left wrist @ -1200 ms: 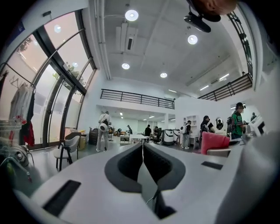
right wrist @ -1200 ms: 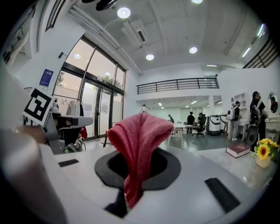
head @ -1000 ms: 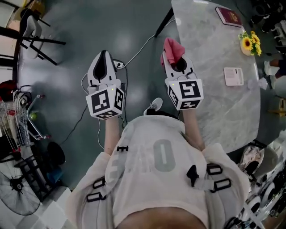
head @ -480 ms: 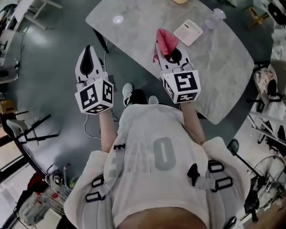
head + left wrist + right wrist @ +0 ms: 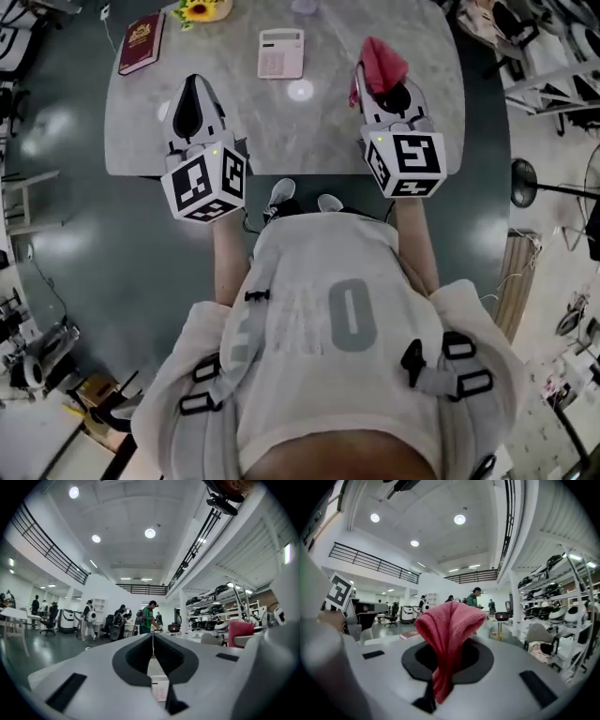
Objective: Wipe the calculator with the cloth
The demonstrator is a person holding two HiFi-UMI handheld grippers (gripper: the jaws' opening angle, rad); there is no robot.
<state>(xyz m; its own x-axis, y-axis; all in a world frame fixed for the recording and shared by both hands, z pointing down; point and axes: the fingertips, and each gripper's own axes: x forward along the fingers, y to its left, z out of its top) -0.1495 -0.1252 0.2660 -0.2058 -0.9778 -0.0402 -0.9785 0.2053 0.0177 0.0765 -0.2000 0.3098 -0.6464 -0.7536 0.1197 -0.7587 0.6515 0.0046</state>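
- Your right claw [image 5: 380,80] is clamped on the pink cloth [image 5: 382,64]. A bunched fold stands up out of the jaws and a tail hangs down below them.
- Your left claw [image 5: 193,89] is pressed together with nothing in it.
- The calculator [image 5: 281,53] lies flat on the desk [image 5: 309,131], between your two claws and beyond their tips.
- From the cloth-bearing claw it sits ahead and to the left, apart from the cloth, so no wiping has begun.
- Its long axis runs away from you, keys up.
- Both claws look about equally near it. The right one carries the cloth, so I judge the coming sweep is leftward and forward, then down.
- The left claw looks free to steady the calculator's near edge.
- No container is in play. A red booklet [image 5: 141,42] and a yellow flower [image 5: 202,9] sit far left, well apart.
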